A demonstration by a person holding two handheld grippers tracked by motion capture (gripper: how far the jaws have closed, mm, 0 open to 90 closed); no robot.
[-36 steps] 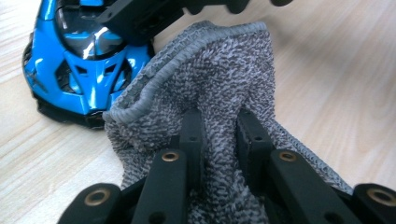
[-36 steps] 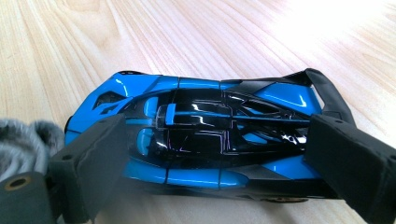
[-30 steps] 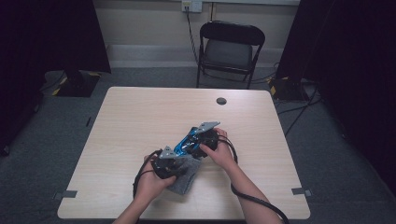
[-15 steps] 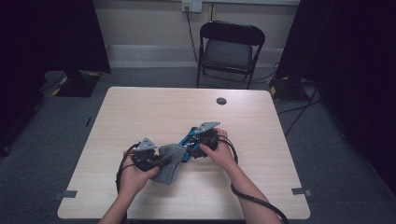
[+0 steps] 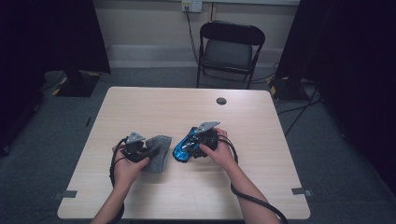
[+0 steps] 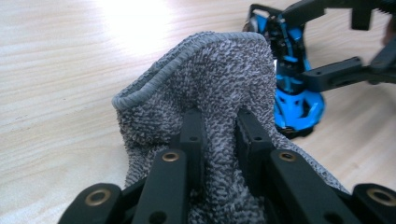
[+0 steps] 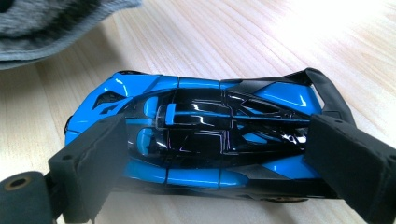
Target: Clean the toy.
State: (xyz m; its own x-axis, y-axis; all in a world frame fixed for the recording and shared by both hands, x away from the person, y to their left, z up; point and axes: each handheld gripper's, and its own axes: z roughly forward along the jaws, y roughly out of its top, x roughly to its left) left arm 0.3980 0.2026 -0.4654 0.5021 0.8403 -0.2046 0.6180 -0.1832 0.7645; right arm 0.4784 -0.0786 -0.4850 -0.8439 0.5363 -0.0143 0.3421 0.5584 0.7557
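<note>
A grey knitted cloth point(image 5: 159, 148) lies on the table left of centre, and my left gripper point(image 5: 147, 150) is shut on a raised fold of it. In the left gripper view the two black jaws pinch the cloth point(image 6: 210, 84) at my left gripper point(image 6: 219, 135). A blue and black toy car point(image 5: 183, 148) sits just right of the cloth. My right gripper point(image 5: 193, 143) is shut on it. In the right gripper view the car point(image 7: 201, 126) lies lengthwise in my right gripper point(image 7: 217, 158), one pad at each end. The car point(image 6: 294, 93) also shows past the cloth.
The pale wooden table point(image 5: 187, 107) has a small round black object point(image 5: 221, 101) near its far edge. A black folding chair point(image 5: 231, 46) stands on the floor beyond the table. Cables trail from both grippers toward the near edge.
My left gripper has slid left across the table with the cloth in it, pulling away from the car. The right gripper and the car have stayed put.
</note>
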